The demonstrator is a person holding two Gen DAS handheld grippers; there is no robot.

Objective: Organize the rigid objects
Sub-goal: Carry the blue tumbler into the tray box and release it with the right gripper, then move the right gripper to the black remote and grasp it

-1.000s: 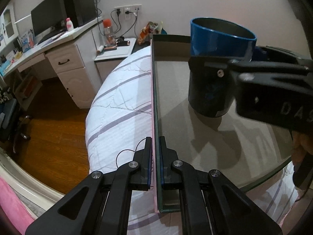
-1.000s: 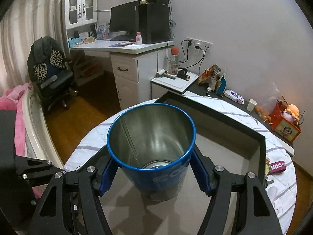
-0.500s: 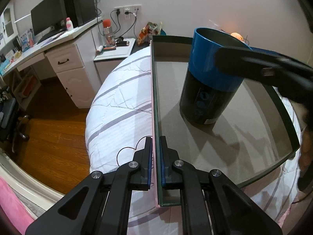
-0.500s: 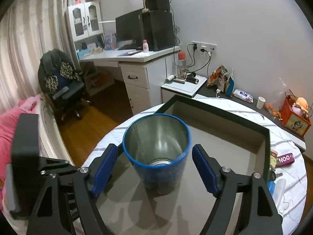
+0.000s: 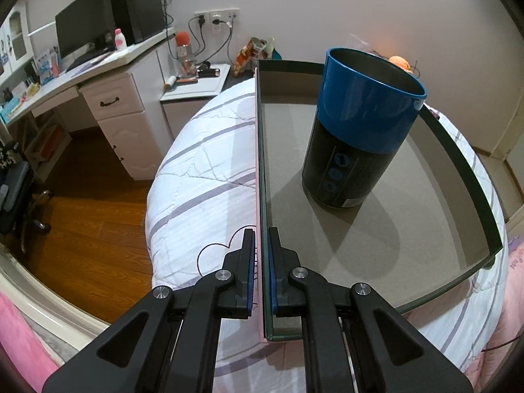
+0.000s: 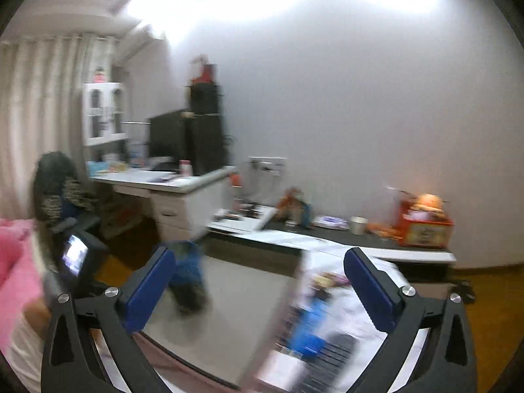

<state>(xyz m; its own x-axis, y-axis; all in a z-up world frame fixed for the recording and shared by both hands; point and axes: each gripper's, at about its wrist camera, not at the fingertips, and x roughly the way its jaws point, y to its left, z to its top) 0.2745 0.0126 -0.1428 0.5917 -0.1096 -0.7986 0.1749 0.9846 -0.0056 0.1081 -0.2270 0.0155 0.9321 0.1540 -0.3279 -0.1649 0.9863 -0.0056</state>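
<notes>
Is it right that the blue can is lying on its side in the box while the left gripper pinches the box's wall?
Not quite. The blue can stands upright, open end up, on the floor of the box; the left wrist view shows it. The left gripper does pinch the box's wall.

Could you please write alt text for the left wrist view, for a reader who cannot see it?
The left gripper is clamped shut on the near wall of a shallow dark-rimmed tray resting on a white striped quilt. A tall blue and black can, open at the top, stands upright inside the tray. A white desk with a monitor sits behind, left.
</notes>
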